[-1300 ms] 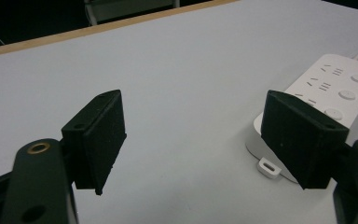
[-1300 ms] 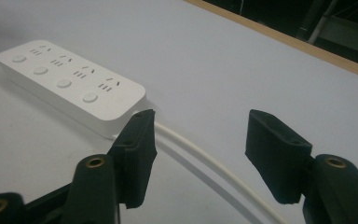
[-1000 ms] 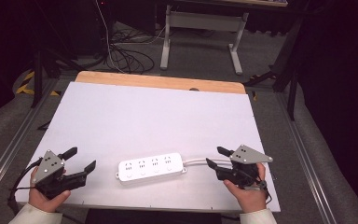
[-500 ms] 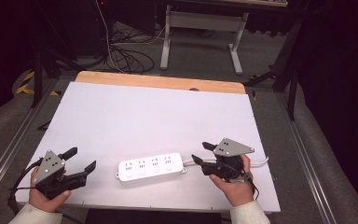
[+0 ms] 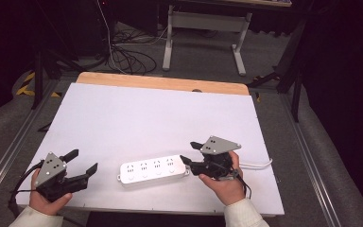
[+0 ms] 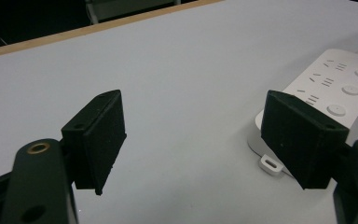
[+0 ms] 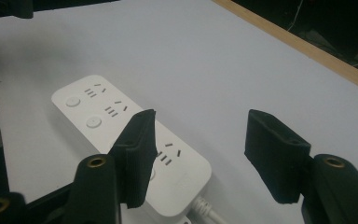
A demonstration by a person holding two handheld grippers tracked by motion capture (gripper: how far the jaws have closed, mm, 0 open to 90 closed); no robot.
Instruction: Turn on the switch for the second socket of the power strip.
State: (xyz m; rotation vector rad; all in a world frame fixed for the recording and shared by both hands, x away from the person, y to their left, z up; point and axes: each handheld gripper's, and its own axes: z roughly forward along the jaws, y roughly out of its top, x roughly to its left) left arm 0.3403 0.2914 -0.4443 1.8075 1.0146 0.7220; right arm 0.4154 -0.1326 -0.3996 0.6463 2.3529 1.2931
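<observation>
Table first: a white board with the white power strip lying flat near its front edge, cord trailing right. Judged rigid, light and smooth-sided, the strip is best pinched across its narrow width near the cord end. Right gripper stands open at that end, one jaw above the casing. Left gripper waits open, left of the strip.
</observation>
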